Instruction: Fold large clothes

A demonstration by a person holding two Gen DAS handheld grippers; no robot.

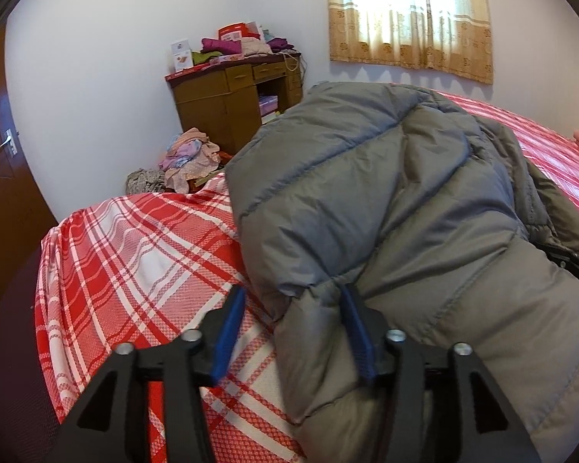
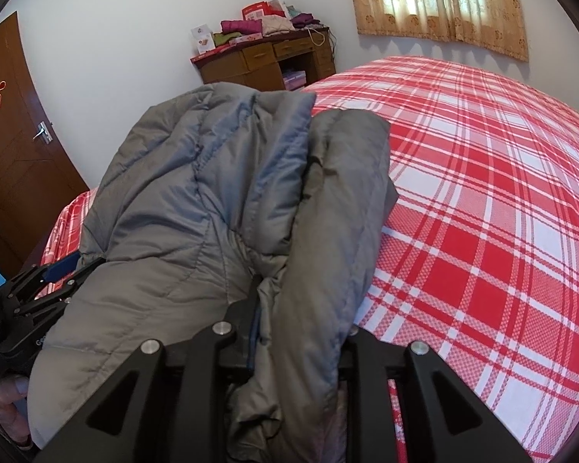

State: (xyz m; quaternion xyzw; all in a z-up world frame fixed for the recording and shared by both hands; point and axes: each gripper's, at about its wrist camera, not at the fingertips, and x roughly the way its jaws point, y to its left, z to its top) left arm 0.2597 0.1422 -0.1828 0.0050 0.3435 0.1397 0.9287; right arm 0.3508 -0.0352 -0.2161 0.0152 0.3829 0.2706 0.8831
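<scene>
A grey puffer jacket (image 1: 386, 200) was seen bunched on the red plaid bed (image 1: 135, 254). The left gripper (image 1: 293, 324) was spread, its jaws astride the jacket's edge. The right gripper (image 2: 301, 308) was closed on a thick fold of the jacket (image 2: 220, 177), its fingertips buried in fabric.

Black hand-held grippers with blue finger pads

The left hand-held gripper (image 1: 291, 318) has matte black angular arms, round silver screw heads and ribbed blue pads (image 1: 227, 332); the right hand-held gripper (image 2: 301, 305) looks alike; bare skin shows on a thumb (image 2: 17, 386).
</scene>
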